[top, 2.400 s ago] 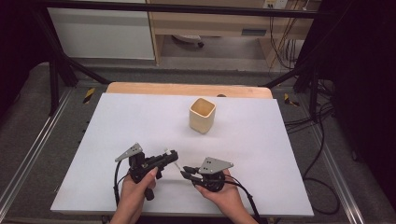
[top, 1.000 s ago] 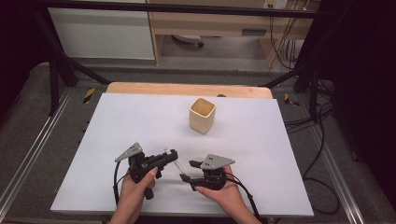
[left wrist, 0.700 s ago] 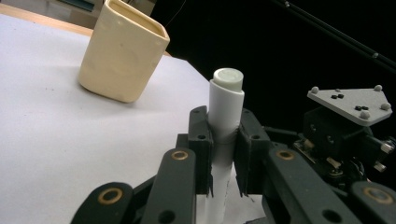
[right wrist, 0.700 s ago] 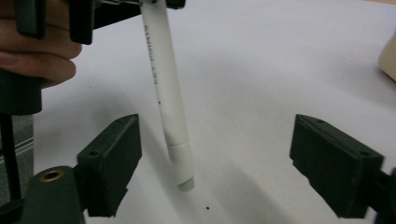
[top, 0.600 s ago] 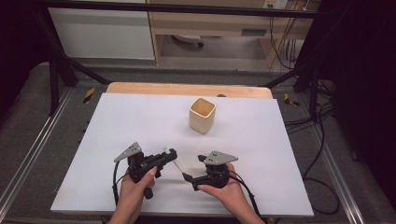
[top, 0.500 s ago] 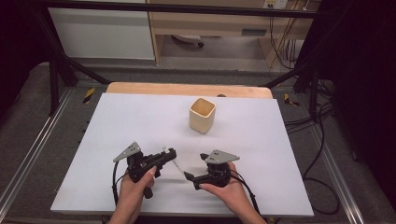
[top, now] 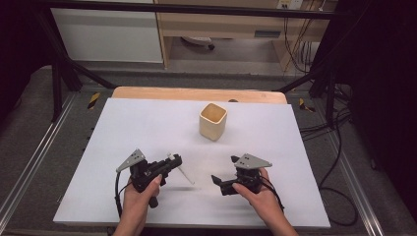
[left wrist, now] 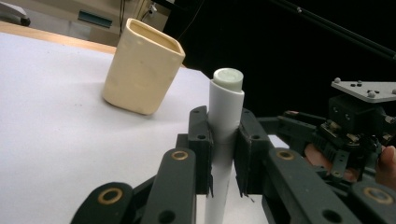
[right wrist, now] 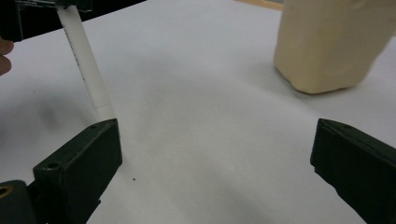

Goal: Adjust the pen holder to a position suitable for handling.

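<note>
My left gripper [top: 172, 162] is shut on a white stick [top: 183, 172] that slants down to the right toward the white sheet. Up close in the left gripper view, the stick [left wrist: 226, 107] with its capped end stands clamped between my left gripper [left wrist: 225, 140] pads. My right gripper [top: 219, 182] sits to the right of the stick, apart from it. Its jaws have just been opening and stand wide, open with nothing between them [right wrist: 215, 154]. The stick's lower end [right wrist: 91, 74] shows just beyond its left fingertip. A cream square cup [top: 213, 121] stands upright farther back.
A white sheet [top: 123, 128] covers the table, with a wooden strip [top: 147, 92] along its far edge. Black frame bars and cables flank the table. The cup [right wrist: 334, 42] lies ahead and to the right of my right gripper. The right gripper [left wrist: 359, 121] shows in the left gripper view.
My right gripper has let go of the stick's lower end, opened wide and drawn back to the right. The left gripper and stick have stayed put.
</note>
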`<control>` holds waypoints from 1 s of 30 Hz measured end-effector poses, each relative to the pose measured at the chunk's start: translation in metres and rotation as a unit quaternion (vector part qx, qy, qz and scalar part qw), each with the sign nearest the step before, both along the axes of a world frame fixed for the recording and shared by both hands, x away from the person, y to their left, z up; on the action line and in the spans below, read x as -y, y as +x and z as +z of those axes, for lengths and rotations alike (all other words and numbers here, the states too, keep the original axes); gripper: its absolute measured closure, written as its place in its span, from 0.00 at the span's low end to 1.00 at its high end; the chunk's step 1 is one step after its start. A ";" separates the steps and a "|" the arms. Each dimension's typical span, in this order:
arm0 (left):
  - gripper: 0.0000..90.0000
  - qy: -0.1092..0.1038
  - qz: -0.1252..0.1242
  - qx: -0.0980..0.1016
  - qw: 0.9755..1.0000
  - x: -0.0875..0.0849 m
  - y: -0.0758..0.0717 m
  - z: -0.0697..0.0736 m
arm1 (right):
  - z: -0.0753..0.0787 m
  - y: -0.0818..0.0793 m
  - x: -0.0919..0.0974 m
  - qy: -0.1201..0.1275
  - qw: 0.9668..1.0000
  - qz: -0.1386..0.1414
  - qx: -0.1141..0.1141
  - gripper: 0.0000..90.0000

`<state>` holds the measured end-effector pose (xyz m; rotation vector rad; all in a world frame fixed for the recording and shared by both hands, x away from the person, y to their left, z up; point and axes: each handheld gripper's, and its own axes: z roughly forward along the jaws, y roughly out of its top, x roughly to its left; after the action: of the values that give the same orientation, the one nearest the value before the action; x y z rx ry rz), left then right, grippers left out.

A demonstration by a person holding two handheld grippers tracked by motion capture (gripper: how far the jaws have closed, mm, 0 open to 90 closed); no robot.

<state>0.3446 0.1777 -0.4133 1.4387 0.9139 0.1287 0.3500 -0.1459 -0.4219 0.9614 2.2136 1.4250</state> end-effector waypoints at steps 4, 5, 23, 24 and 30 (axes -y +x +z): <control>0.87 -0.001 0.006 0.002 1.000 -0.002 0.000 0.001 | -0.001 -0.005 0.018 -0.003 1.000 -0.017 -0.001 0.03; 0.87 0.002 0.006 0.004 1.000 -0.002 0.000 0.001 | -0.001 -0.005 0.018 -0.003 1.000 -0.017 -0.001 0.03; 0.87 0.043 0.043 0.047 0.997 -0.013 -0.003 0.014 | -0.010 -0.016 0.076 -0.003 0.996 -0.090 0.001 0.02; 0.87 0.046 0.044 0.049 0.997 -0.012 -0.004 0.016 | -0.011 -0.015 0.076 -0.004 0.996 -0.087 -0.004 0.02; 0.87 0.057 0.029 0.059 0.996 -0.006 -0.002 0.026 | -0.013 -0.009 0.077 -0.006 0.996 -0.090 -0.009 0.02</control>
<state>0.3424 0.1834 -0.3874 1.4938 0.8622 0.3097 0.3407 -0.2231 -0.4350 1.1423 2.0859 1.3247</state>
